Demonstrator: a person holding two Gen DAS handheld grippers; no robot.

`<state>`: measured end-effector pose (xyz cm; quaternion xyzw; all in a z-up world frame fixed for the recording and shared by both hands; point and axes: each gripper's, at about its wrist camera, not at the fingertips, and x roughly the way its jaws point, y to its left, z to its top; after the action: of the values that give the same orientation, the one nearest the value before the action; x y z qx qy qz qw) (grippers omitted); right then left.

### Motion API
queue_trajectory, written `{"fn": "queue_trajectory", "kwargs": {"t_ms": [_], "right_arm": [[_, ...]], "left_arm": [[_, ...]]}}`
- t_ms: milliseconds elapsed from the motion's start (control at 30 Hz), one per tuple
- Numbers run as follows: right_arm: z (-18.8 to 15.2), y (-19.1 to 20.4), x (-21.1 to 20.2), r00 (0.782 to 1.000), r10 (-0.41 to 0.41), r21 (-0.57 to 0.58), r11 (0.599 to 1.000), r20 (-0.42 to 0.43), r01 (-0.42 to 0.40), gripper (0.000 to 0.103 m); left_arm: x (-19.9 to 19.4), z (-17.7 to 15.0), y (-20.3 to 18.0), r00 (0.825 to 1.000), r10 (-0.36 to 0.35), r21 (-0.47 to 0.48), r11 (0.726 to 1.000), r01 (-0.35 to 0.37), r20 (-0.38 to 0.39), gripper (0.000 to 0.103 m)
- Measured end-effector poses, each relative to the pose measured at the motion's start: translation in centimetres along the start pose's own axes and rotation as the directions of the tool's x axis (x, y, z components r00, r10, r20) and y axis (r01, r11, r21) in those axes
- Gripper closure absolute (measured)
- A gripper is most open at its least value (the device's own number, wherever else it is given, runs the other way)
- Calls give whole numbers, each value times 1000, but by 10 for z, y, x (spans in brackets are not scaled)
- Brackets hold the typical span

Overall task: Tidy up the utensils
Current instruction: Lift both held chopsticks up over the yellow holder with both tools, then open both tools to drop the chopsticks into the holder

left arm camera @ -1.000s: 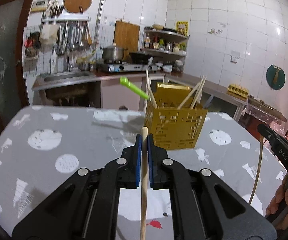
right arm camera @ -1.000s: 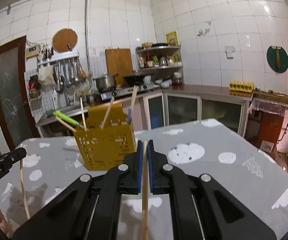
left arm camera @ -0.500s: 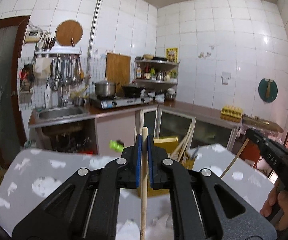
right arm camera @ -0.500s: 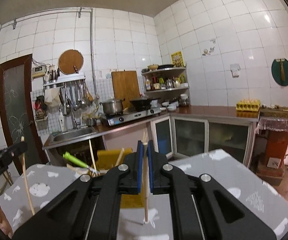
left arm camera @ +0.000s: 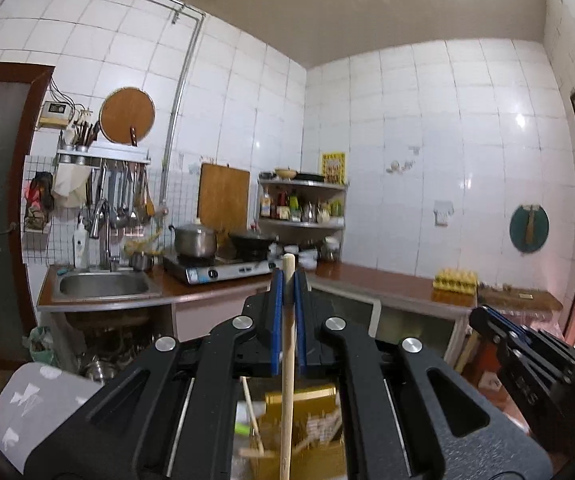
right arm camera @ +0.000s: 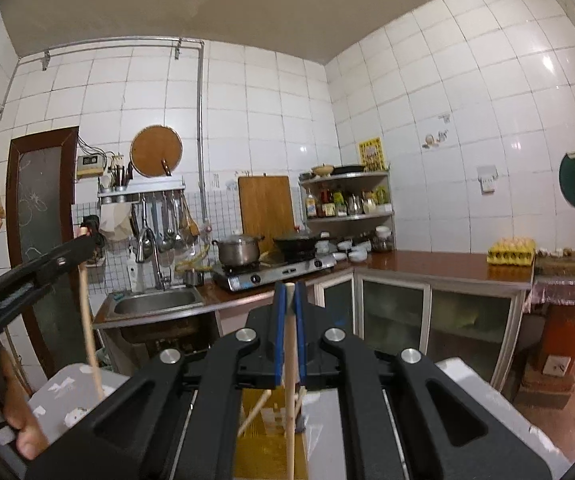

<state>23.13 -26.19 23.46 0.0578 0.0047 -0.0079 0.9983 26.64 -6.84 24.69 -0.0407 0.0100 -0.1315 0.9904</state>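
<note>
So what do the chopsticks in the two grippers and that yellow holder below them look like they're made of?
Left gripper's chopstick: pale, matte, round stick, likely bamboo or light wood.
Right gripper's chopstick: same pale tan matte look, probably the same material.
Yellow utensil holder: uniform mustard colour with small cut-out holes, which suggests moulded plastic; it is blurred here, so painted metal can't be ruled out.

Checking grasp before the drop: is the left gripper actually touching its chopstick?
Touching. In the left wrist view the left gripper has its blue-padded jaws shut on the chopstick, with no gap on either side of the stick.
</note>
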Motion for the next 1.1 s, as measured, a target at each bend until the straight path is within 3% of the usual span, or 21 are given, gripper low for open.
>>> {"fn": "queue_trajectory", "kwargs": {"t_ms": [300,633,1100], "right_arm": [[21,0,43,1000,8,18,1000,26,-9,98],[-9,-2,97,1000,15,12,1000,14,-15,98],[-58,-15,110,994,19,13,1000,-104,-18,98]], "left_arm": [[67,1,11,1000,-13,-61,998,14,9,98],[128,-41,15,999,-12,-65,998,9,-40,98],[139,-90,13,992,15,-7,1000,-16,-125,97]]}}
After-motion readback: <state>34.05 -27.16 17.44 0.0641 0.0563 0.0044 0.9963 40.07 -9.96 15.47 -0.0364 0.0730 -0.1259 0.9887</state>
